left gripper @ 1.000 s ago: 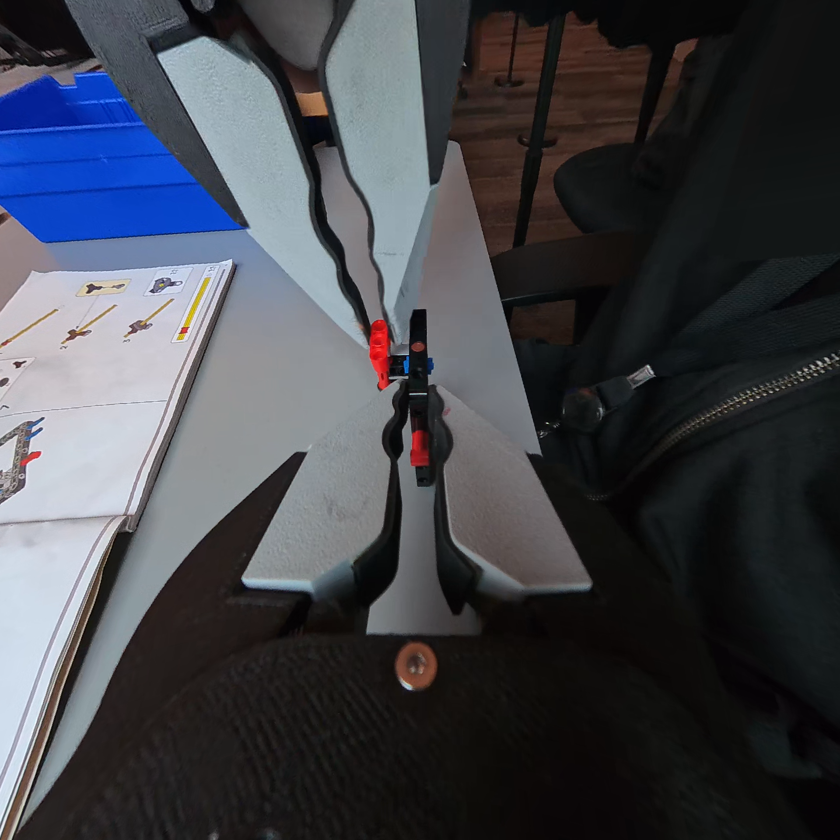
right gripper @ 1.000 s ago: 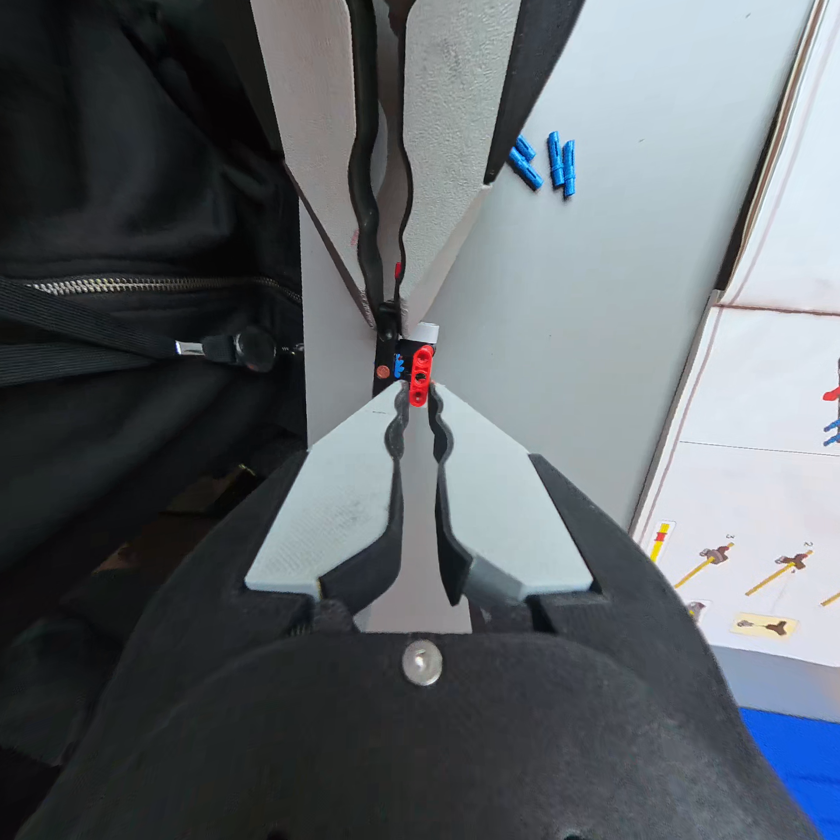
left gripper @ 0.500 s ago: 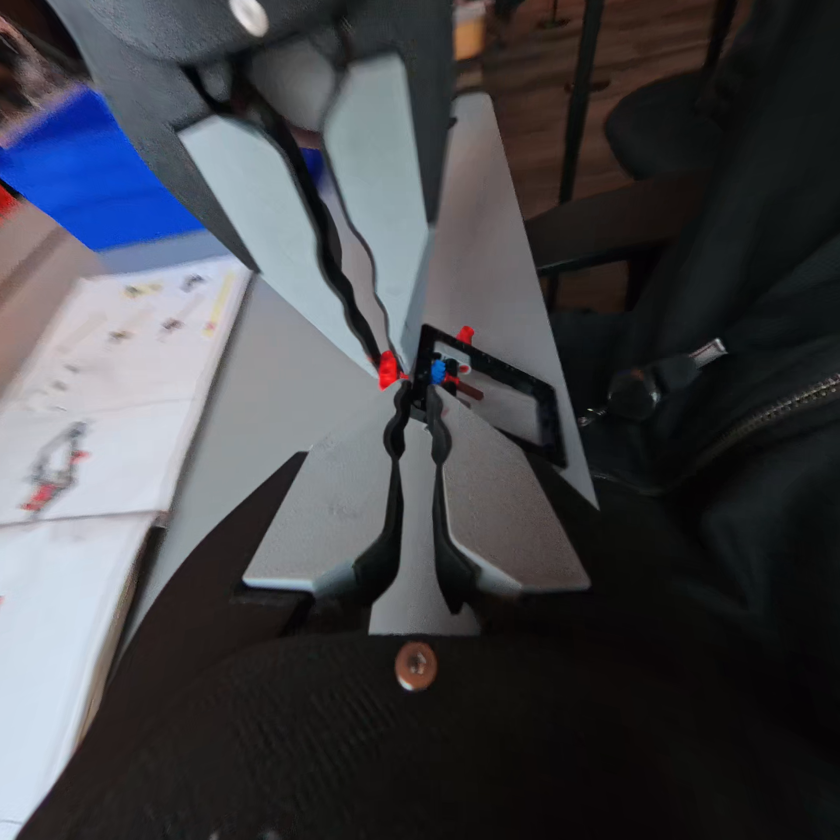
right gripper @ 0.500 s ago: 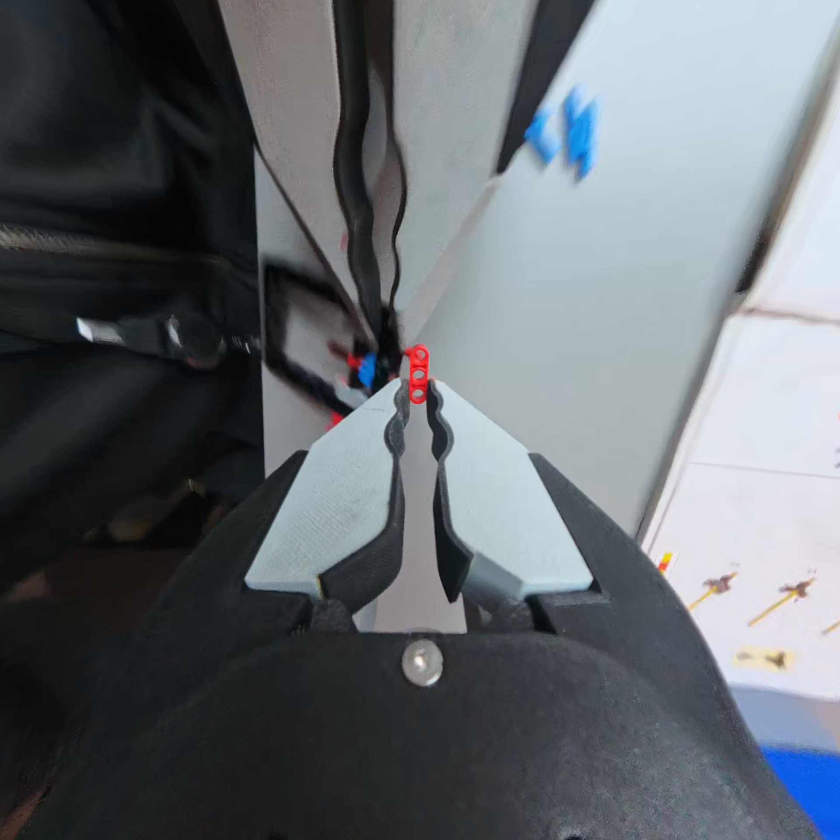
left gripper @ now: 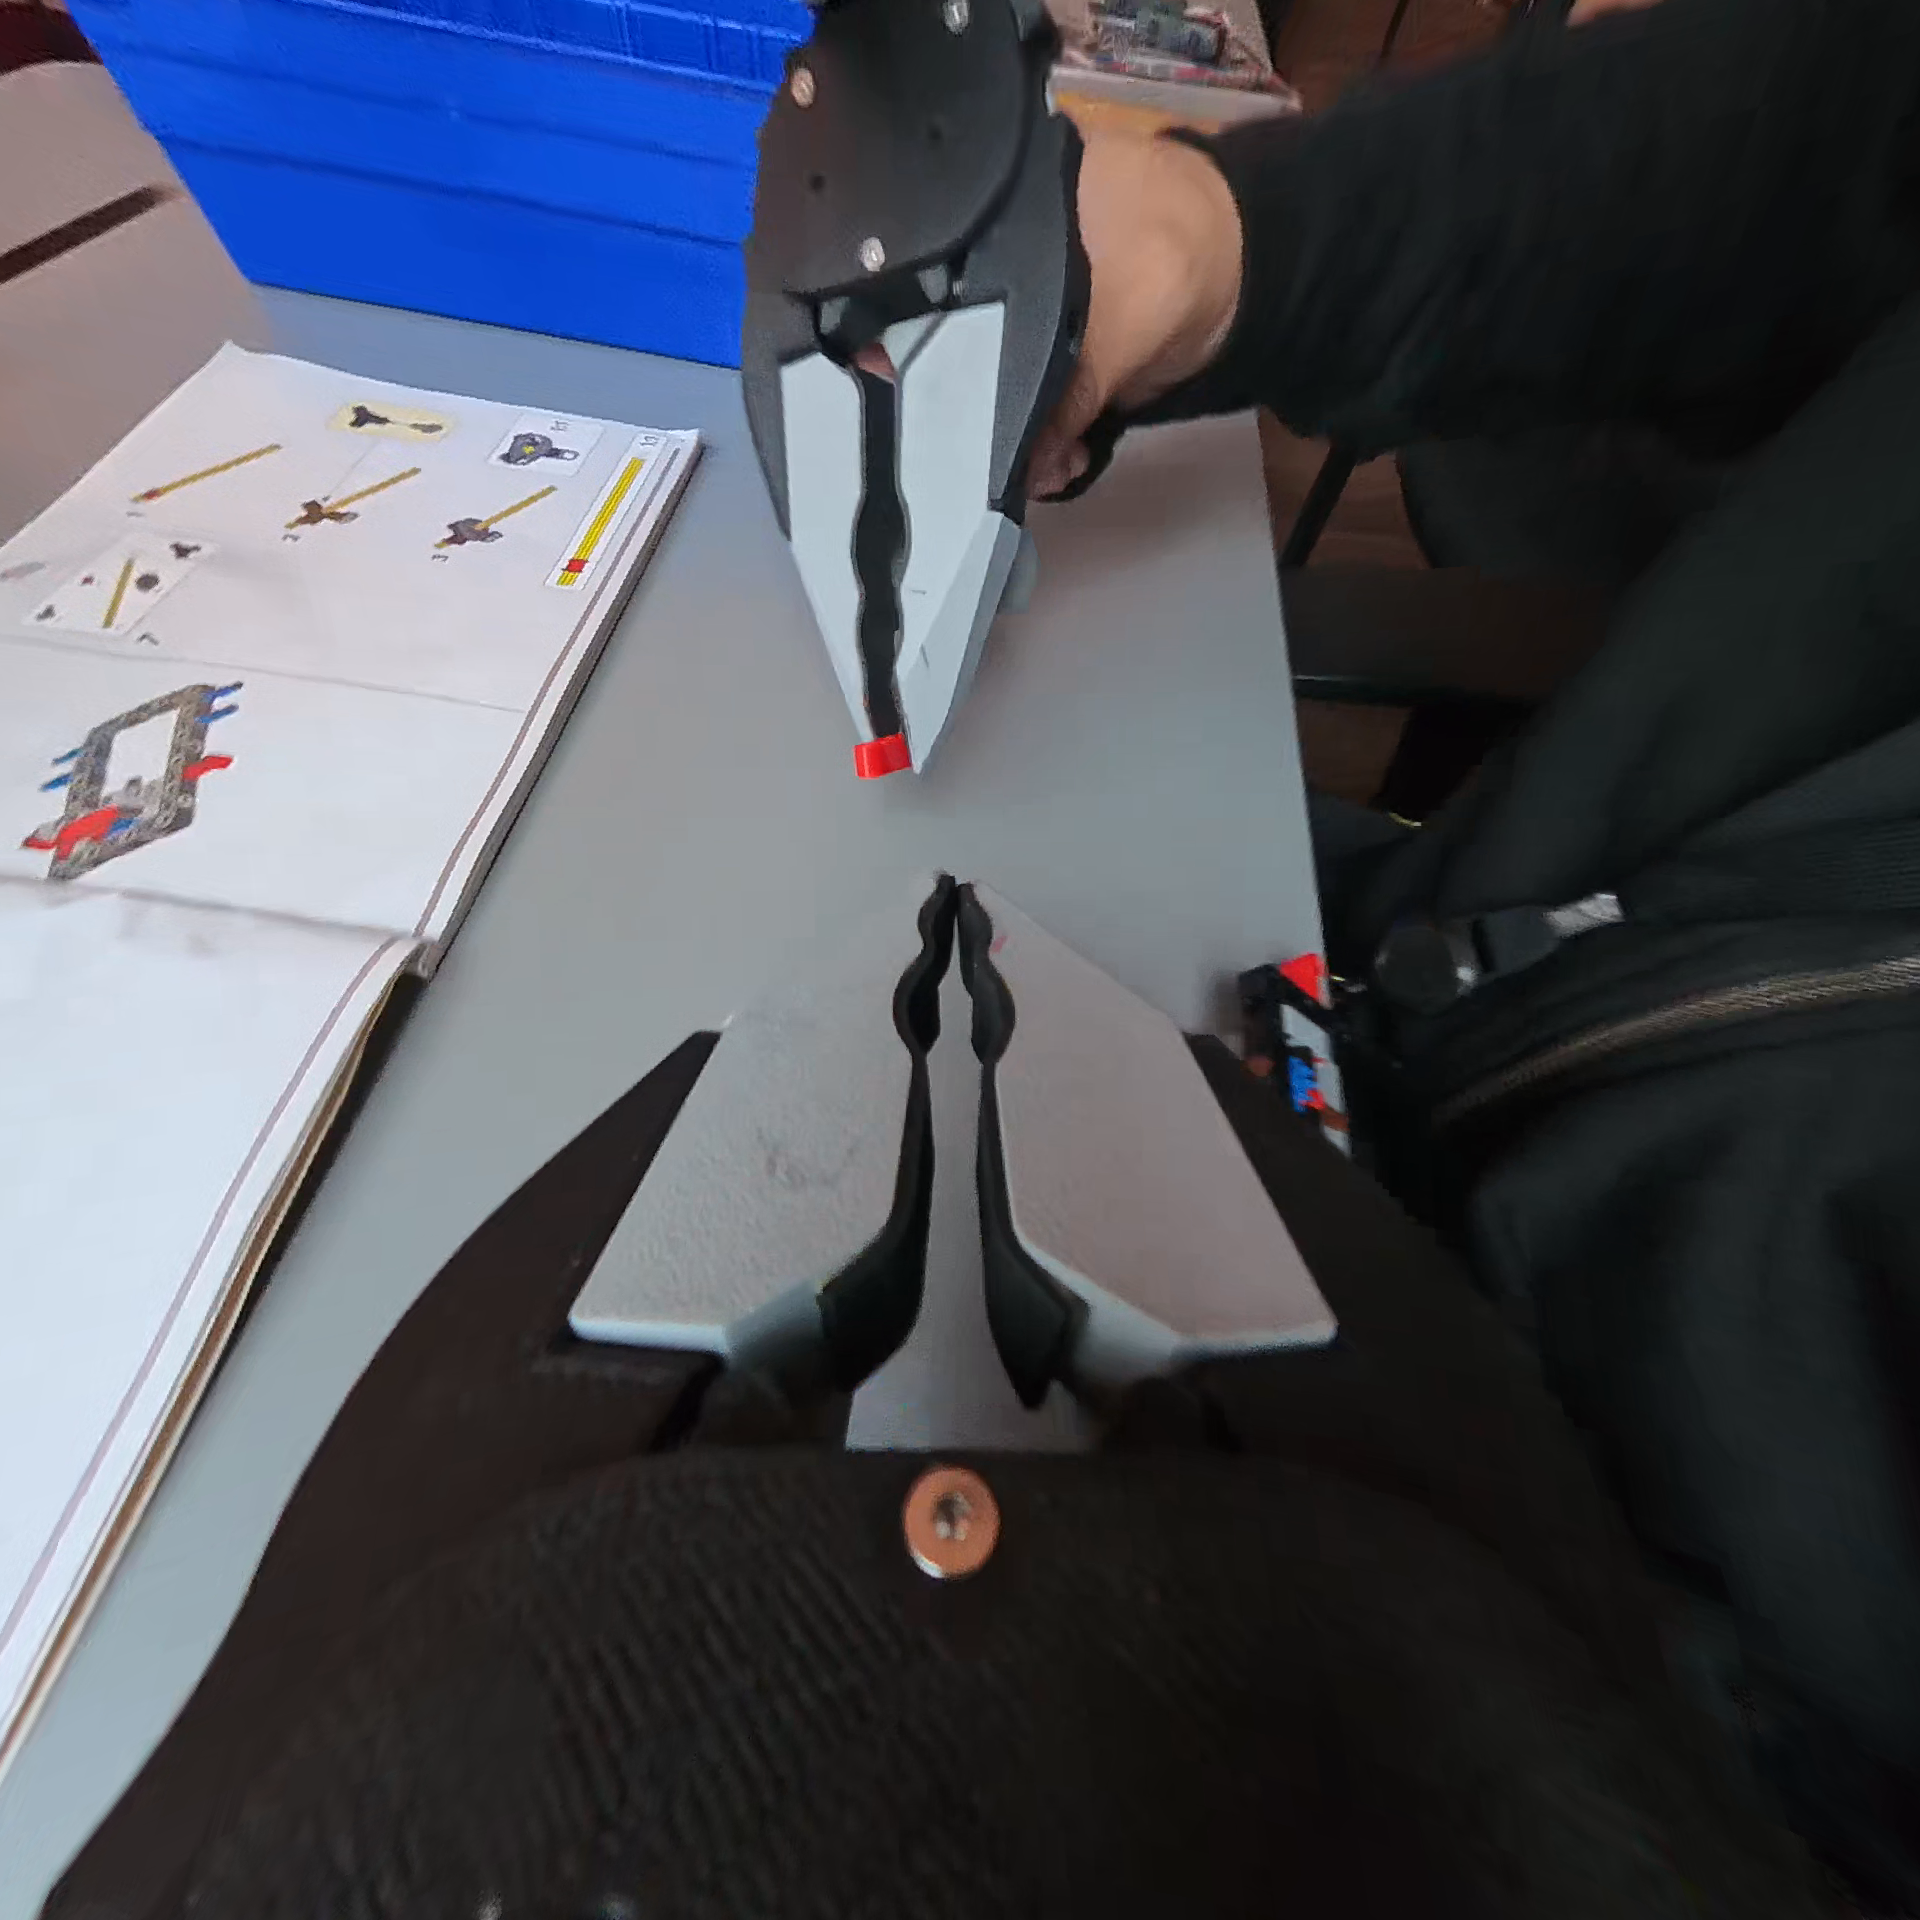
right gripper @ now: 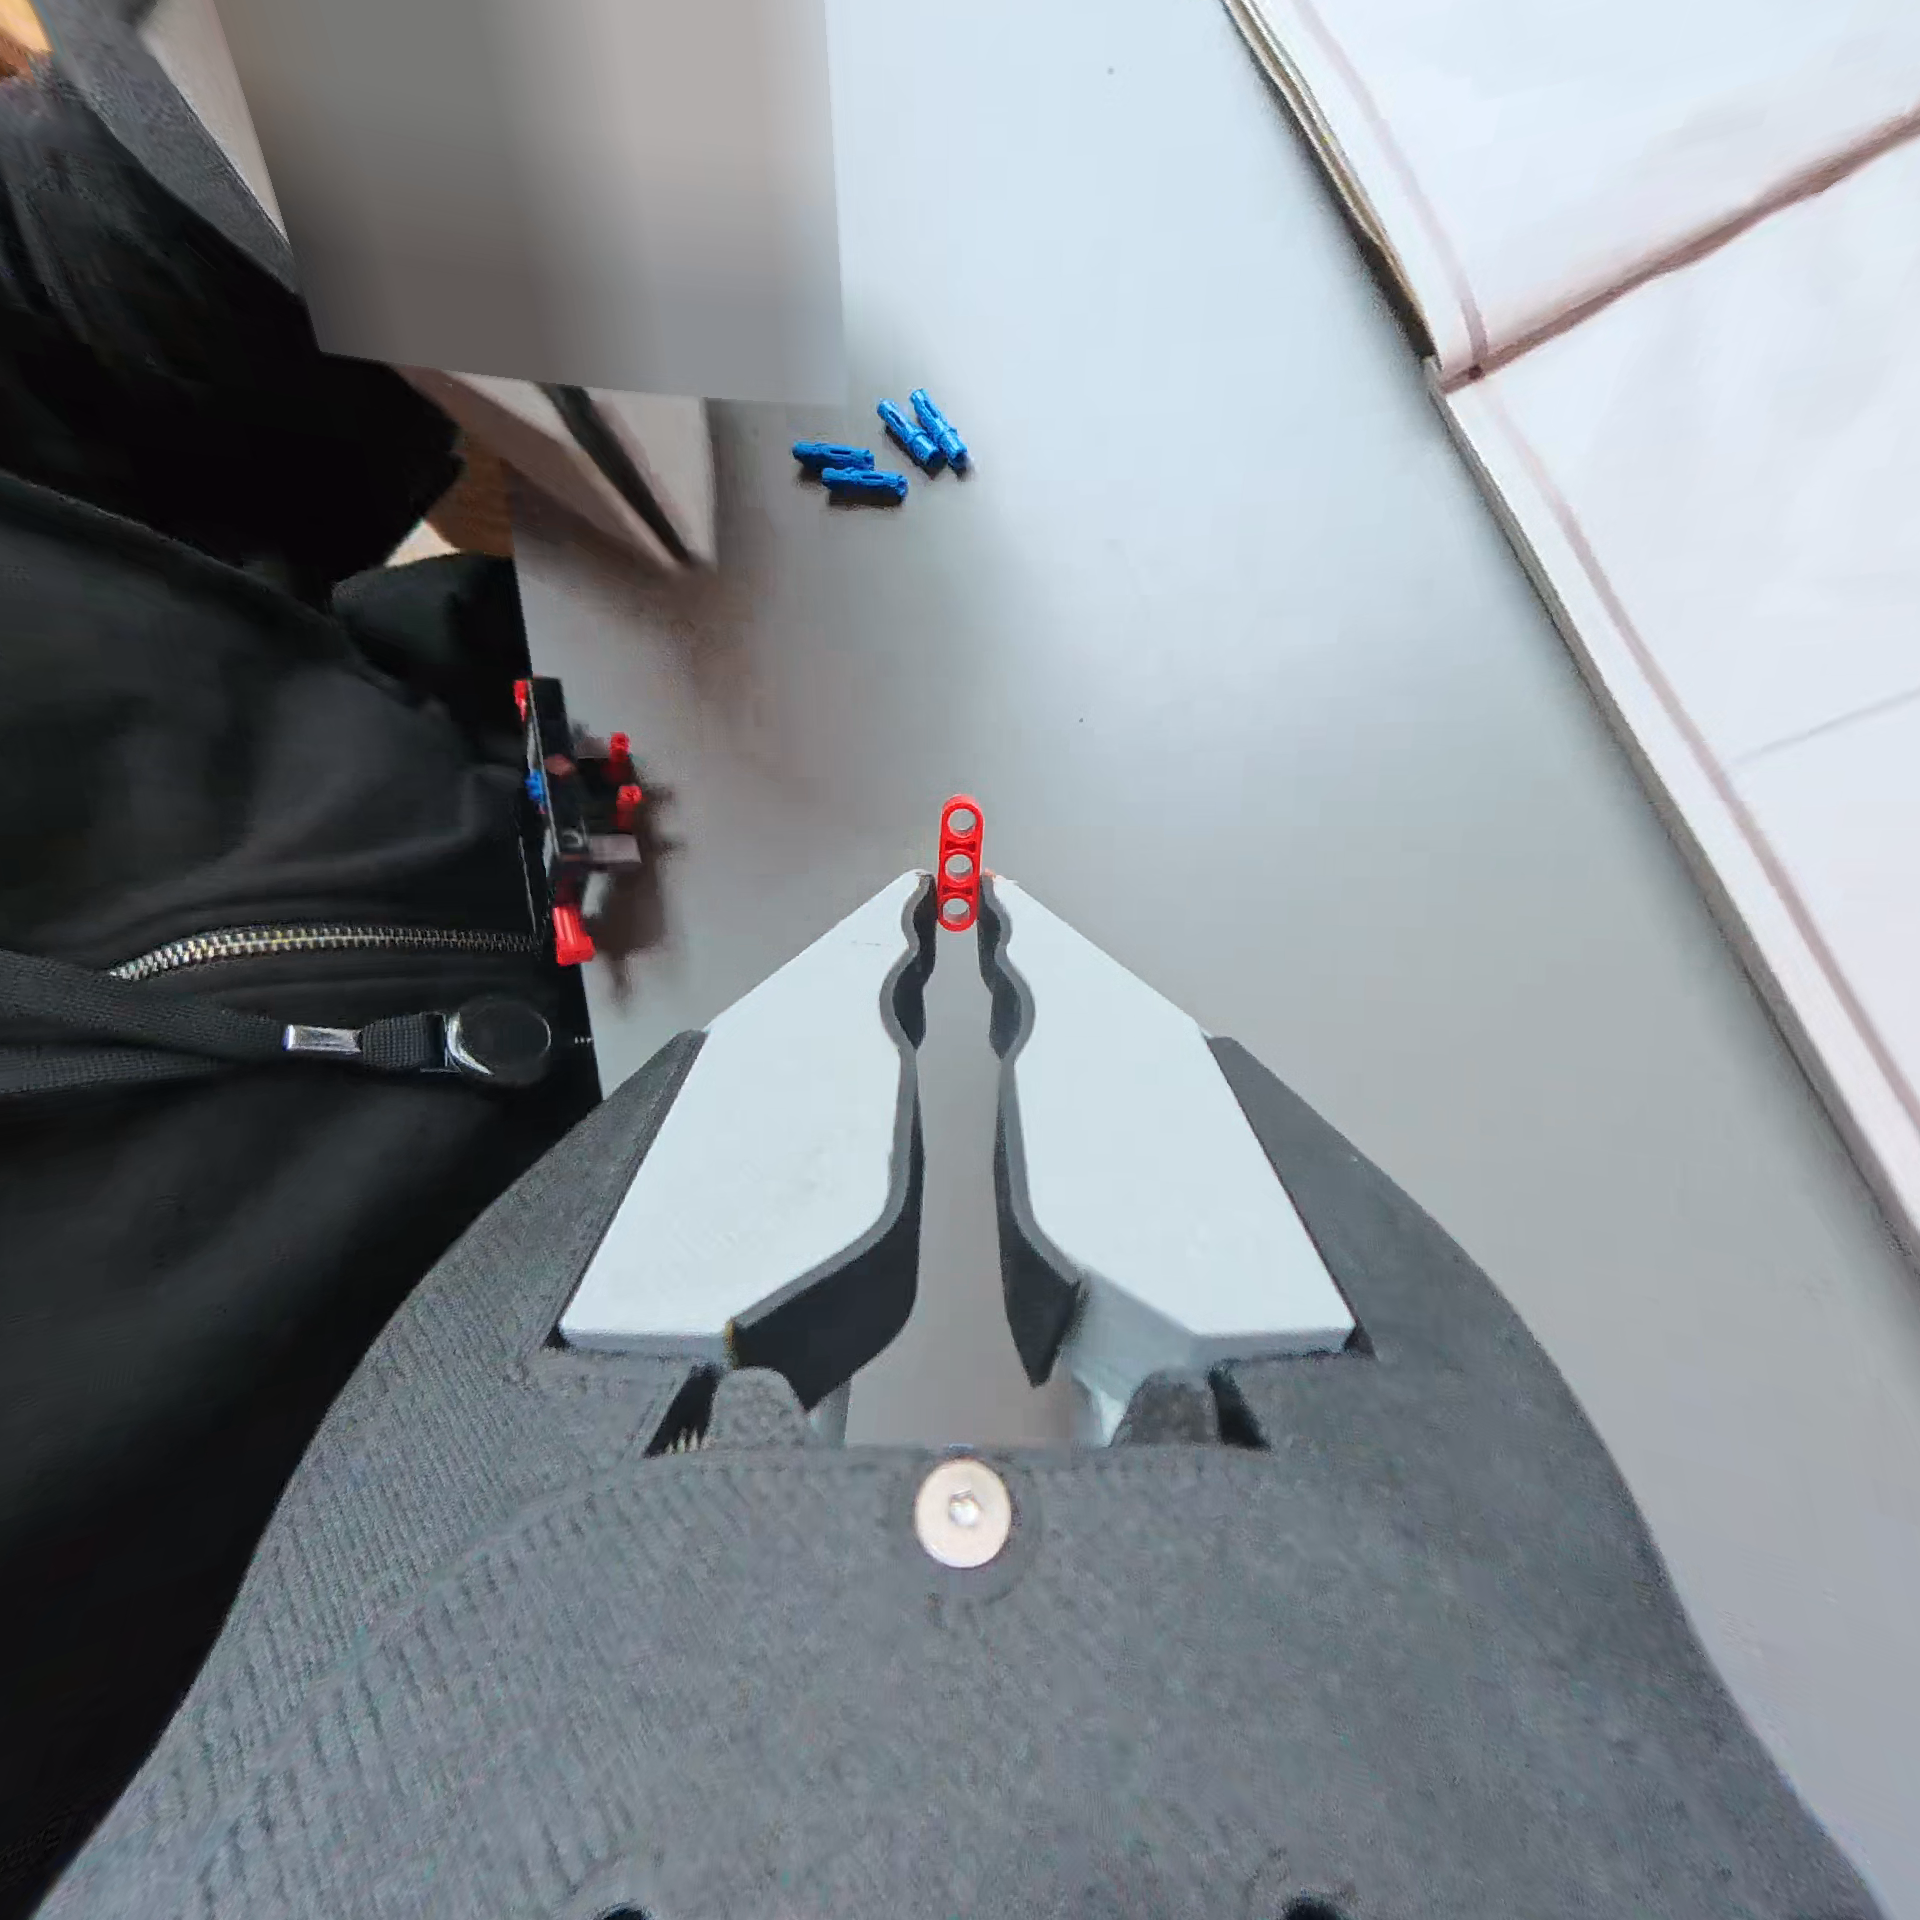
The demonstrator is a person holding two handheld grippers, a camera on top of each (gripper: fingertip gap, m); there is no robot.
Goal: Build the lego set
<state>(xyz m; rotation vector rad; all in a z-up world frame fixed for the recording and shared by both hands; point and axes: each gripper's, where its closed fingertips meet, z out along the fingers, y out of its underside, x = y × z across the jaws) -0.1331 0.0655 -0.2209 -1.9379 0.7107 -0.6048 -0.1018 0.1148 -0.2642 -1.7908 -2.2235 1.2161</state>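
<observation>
Grey table [left gripper: 675, 831] fills both views, with an open instruction booklet [left gripper: 260, 644] and a blue bin [left gripper: 468, 156] beyond it; what the bin holds we cannot see. Our right tongs [right gripper: 956, 883] are clamped on a small red beam [right gripper: 959, 862] with three holes, its long axis pointing straight out past the tips. Our left tongs [left gripper: 956, 894] are pressed together and hold nothing. The half-built black frame [right gripper: 566, 821] lies at the table's near edge against a dark jacket [right gripper: 208, 831], off to the left of the right tongs and just right of the left tongs, so we judge the left is nearer to pick it up. Four blue pins [right gripper: 883, 447] lie loose farther along the table.
</observation>
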